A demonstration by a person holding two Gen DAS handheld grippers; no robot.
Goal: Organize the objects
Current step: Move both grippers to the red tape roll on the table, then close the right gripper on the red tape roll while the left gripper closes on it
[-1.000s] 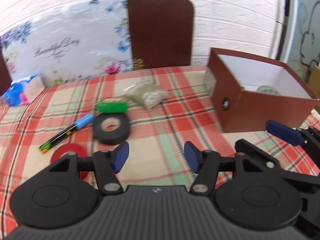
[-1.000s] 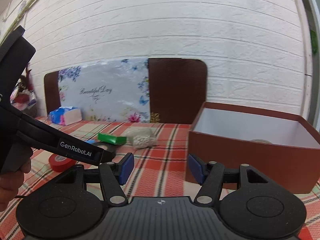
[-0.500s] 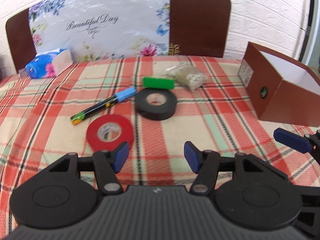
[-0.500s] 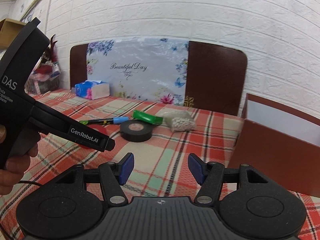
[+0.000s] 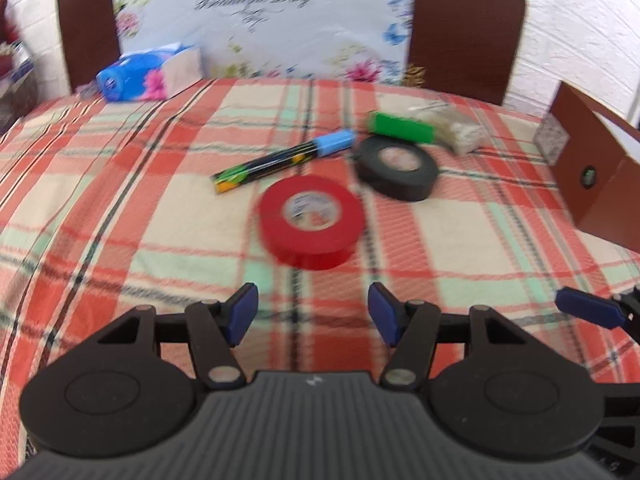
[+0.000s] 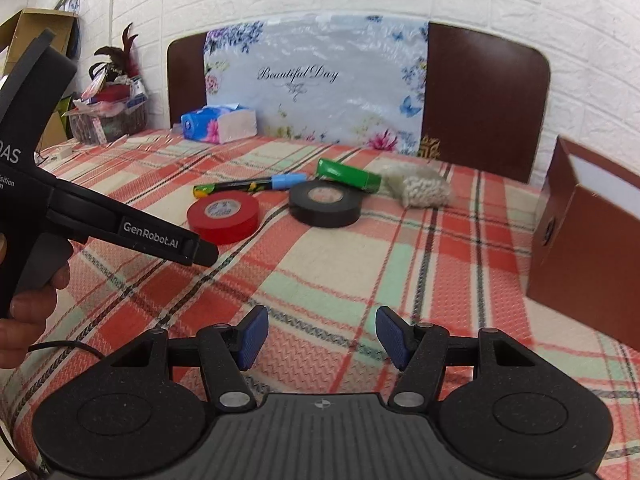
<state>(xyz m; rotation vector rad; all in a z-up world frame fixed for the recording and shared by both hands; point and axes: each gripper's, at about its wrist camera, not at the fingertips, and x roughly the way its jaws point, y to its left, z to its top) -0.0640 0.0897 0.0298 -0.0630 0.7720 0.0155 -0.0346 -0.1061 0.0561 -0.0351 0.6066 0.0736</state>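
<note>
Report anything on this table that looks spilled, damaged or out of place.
Nothing looks spilled or damaged. The red tape roll, black tape roll, marker, green box and bag of white pellets lie loose on the cloth, outside the brown box.

A: The brown box (image 5: 596,184) is cut off by the right edge in both views, so its inside stays hidden.

B: The clear bag (image 5: 456,132) is blurred in the left wrist view; its contents look like small pale pellets, perhaps.

A: The red tape (image 6: 223,216) label is too small to read, and the hand (image 6: 24,312) is cut off at the left edge.
</note>
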